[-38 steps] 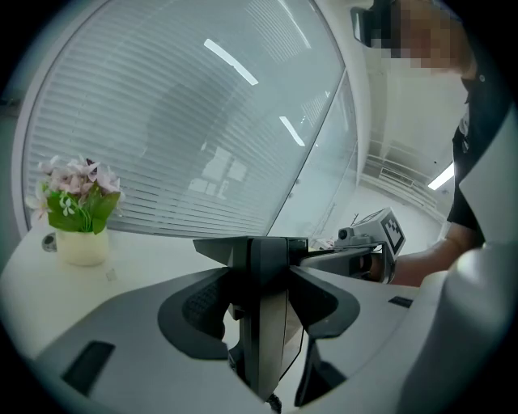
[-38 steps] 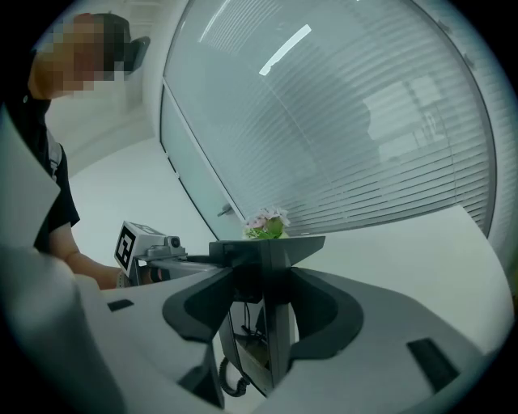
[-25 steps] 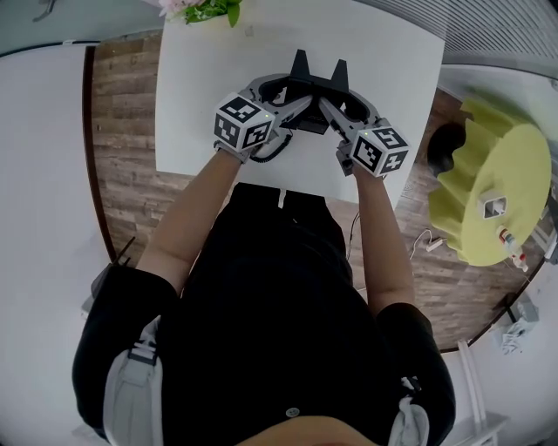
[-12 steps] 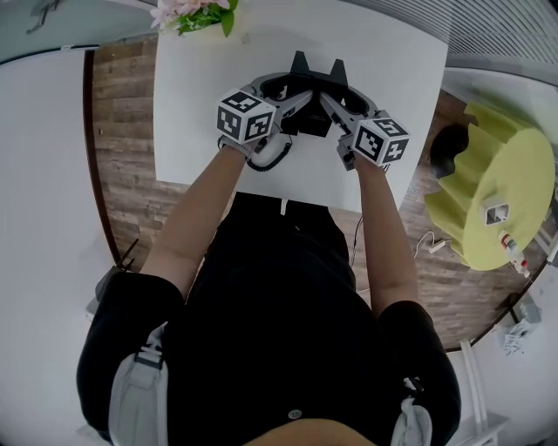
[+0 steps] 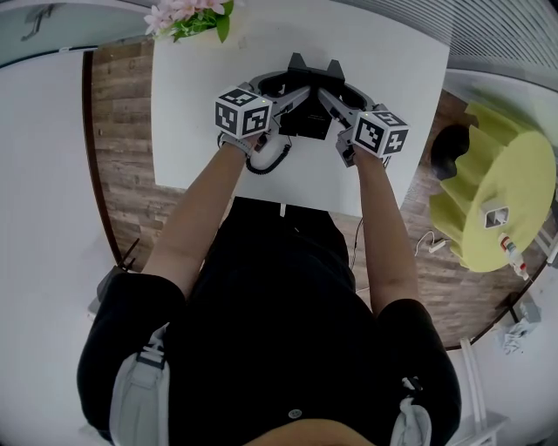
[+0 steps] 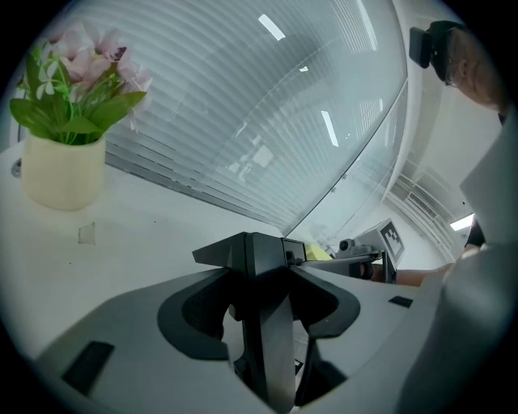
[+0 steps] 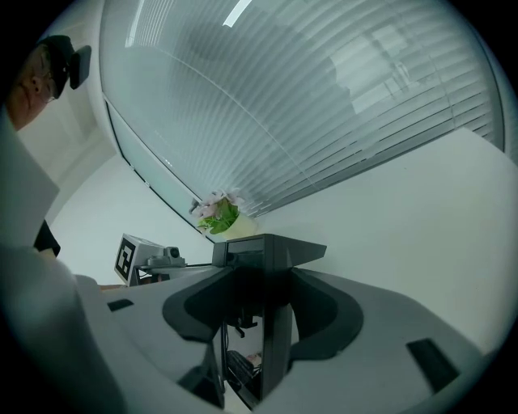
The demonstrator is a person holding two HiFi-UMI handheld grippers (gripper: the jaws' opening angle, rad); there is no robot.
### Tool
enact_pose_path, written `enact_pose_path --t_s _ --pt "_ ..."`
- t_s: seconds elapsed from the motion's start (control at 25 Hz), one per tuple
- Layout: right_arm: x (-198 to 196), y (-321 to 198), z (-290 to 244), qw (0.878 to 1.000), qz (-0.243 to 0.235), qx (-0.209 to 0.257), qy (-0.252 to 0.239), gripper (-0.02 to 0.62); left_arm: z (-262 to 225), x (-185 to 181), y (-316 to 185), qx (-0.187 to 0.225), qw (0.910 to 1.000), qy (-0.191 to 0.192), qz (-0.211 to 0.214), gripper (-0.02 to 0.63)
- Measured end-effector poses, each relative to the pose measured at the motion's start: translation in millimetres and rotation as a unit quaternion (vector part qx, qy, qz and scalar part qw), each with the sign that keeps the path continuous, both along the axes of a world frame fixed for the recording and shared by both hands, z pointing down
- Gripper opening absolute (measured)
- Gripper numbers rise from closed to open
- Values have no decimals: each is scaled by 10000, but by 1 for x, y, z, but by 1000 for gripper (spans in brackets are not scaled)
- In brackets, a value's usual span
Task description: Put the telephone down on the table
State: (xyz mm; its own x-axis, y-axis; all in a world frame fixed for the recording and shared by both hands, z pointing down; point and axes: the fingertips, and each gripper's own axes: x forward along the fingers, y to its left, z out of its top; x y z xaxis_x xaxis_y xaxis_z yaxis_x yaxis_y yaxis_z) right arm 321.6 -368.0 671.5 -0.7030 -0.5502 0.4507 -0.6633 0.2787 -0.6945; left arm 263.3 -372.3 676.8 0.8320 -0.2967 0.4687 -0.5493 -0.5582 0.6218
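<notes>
Hovering at upper centre over the white table (image 5: 196,104), left gripper (image 5: 298,68) and right gripper (image 5: 334,71) both clenched; black telephone (image 5: 305,124) shows between them.

telephone (image 5: 307,124): mostly covered, contact with table (image 5: 392,52) untellable | flowers (image 5: 187,16): cut by top edge

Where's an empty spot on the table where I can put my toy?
Bare table lies on the far right, between the telephone and the right edge, and down the left side, between the flowers and the near left corner. The middle is crowded: telephone, curly cord, left gripper and right gripper bunch together there.
</notes>
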Motion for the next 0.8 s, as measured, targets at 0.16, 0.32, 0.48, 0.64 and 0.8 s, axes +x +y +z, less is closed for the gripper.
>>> enact_pose_path --t_s 0.16,0.32,0.48,0.64,0.8 --pt "1 -7 8 9999 16 -125 -53 227 8 1 -7 -122 9999 57 -45 235" --pt "1 -12 13 9997 38 -221 -109 227 14 1 -11 -246 9996 139 -73 236" --pt "2 -13 14 9996 27 -231 -142 227 15 1 -12 -225 9994 247 -59 238" --pt "2 -13 14 9996 56 -238 -155 228 15 1 -13 -212 9994 275 -78 239" --pt "1 -13 13 9996 102 -234 -130 229 15 2 -13 -257 9992 270 -114 241"
